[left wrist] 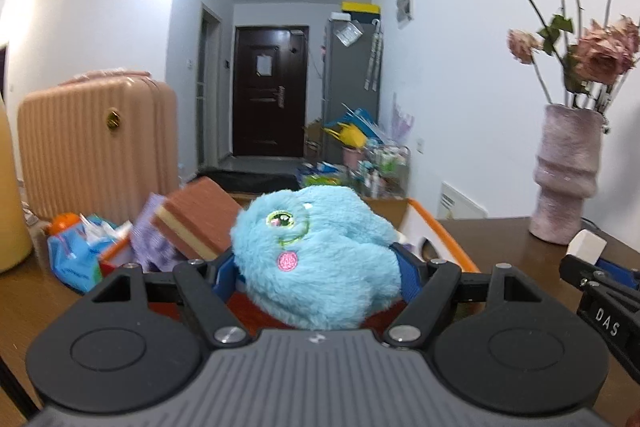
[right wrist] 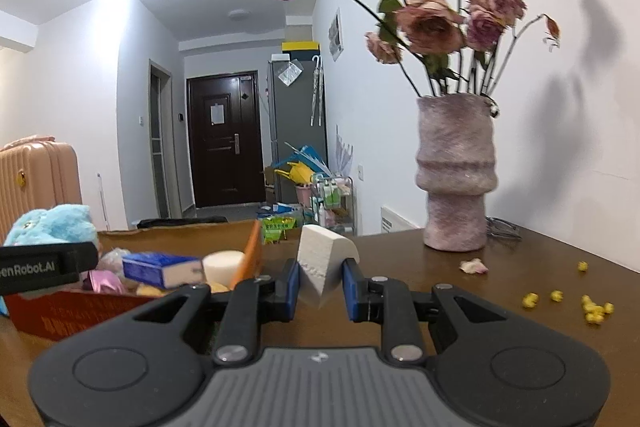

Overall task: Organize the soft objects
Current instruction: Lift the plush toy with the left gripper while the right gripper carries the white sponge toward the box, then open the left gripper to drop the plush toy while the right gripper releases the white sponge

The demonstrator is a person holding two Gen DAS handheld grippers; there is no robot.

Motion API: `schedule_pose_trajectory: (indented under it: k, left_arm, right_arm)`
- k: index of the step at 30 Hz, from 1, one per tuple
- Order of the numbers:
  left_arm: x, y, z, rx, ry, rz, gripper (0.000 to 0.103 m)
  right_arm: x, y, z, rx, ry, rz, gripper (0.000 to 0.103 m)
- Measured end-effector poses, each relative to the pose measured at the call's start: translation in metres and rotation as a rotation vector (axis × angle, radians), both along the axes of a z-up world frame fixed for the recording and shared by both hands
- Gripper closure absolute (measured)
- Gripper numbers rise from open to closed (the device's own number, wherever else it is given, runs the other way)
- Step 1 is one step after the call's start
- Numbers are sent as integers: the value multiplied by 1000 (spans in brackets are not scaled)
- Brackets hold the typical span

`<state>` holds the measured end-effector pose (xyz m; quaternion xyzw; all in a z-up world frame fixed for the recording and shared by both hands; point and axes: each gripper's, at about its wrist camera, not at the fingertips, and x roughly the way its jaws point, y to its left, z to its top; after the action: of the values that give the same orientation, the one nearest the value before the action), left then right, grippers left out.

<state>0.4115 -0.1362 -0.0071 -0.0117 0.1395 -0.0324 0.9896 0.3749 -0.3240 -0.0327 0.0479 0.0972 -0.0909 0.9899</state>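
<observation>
A fluffy light-blue plush toy (left wrist: 320, 259) with an embroidered eye fills my left gripper (left wrist: 316, 269), whose blue pads (left wrist: 222, 273) press into its sides above an orange-rimmed cardboard box (left wrist: 448, 241). The right wrist view shows the same plush (right wrist: 52, 225) at the left, over the box (right wrist: 250, 247). My right gripper (right wrist: 320, 283) is shut on a white wedge-shaped sponge (right wrist: 320, 259), held above the brown table just right of the box. In the box lie a blue-topped sponge (right wrist: 160, 267), a cream foam cylinder (right wrist: 222, 265) and a tilted brown sponge (left wrist: 200, 215).
A fuzzy pink vase (right wrist: 456, 183) of dried roses stands on the table's right side, against the wall. Yellow crumbs (right wrist: 592, 309) and a petal (right wrist: 474, 265) lie near it. A pink suitcase (left wrist: 100, 143), a blue tissue pack (left wrist: 74, 255) and a yellow bottle (left wrist: 12, 195) are at the left.
</observation>
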Motion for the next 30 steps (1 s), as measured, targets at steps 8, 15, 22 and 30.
schedule_pose_trajectory:
  k: [8,15,22,30]
  left_arm:
    - [28,19,2,32,-52,50,27]
    - [59,31,1,50,-67,85,26]
    - [88,37,-4,70,-64,95,26]
    - [106,43,-10,95,-67,104,11]
  right_arm:
    - [40,25,2,6,-29,22,80]
    - [77,47,2,-8,-46,65,81]
    - [111,63,2,-15,-42,124,80]
    - [139,68,0,-35,-6,189,73]
